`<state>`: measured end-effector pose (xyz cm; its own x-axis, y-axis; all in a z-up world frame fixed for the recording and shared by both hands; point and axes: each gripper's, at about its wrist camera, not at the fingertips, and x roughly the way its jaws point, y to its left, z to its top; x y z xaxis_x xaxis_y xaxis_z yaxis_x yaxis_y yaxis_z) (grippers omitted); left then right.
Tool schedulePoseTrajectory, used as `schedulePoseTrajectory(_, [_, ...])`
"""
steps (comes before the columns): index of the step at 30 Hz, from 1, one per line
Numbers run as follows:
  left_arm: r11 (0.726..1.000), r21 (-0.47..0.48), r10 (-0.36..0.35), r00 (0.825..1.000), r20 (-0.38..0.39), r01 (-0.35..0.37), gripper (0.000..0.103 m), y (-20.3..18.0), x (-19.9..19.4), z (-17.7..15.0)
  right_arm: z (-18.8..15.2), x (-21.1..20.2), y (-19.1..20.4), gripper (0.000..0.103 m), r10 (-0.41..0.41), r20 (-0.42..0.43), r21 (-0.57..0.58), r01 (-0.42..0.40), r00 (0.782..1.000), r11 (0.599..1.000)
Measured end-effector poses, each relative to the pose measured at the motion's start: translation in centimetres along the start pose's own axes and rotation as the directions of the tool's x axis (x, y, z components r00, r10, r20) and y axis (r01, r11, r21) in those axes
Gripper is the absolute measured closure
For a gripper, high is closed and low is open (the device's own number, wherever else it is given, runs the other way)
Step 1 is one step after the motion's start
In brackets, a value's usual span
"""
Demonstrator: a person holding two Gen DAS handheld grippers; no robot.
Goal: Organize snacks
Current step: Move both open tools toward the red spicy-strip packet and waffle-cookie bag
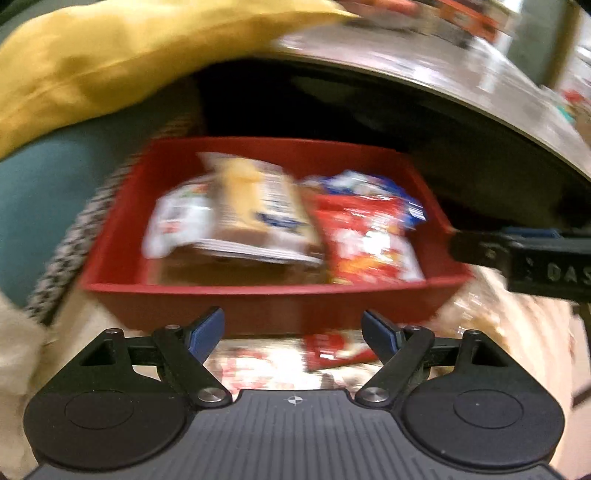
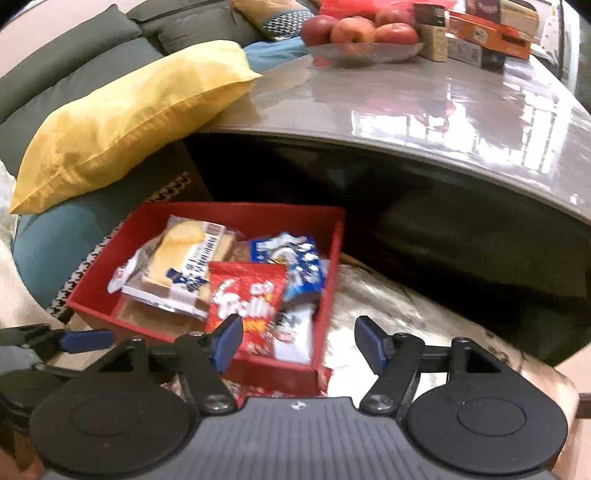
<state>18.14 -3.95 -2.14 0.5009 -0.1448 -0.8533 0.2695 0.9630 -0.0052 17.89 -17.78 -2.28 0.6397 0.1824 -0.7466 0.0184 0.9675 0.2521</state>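
A: What is on the far left?

B: In the right wrist view, a yellow pillow point(image 2: 125, 122) lies on a teal cushion point(image 2: 55, 240), and its corner reaches the edge of the grey surface point(image 2: 424, 122). The left tongs point(image 2: 85, 339) come in at the low left border there, only one blue pad is visible.

A: And in the middle?

B: The red tray point(image 2: 155, 218) stands low, in front of the surface and beside the cushion. Inside it lie the snacks: a pale cake packet point(image 2: 184, 266) on the left, a red candy bag point(image 2: 247, 299) in the middle, a blue and white packet point(image 2: 299, 258) behind the bag. In the left wrist view all is blurred, but the same tray point(image 1: 273, 291) is there.

A: How are the tongs?

B: The left tongs point(image 1: 293, 330) are open and hold nothing; a red wrapper point(image 1: 332, 349) lies under them, outside the tray. The right tongs point(image 2: 299, 343) are open too, empty, over the near right corner of the tray.

A: And to the right?

B: Far back on the surface stand a glass bowl of apples point(image 2: 362, 33) and, to its right, some boxes point(image 2: 484, 33).
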Motion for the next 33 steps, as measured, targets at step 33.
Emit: schedulePoseTrajectory(33, [0.970,0.027,-0.233,0.961,-0.150,0.240,0.012,-3.1,3.0,-4.6,-2.1,-1.4,-6.0,0.038,0.026,-0.079,0.087,-0.019,0.997,0.996])
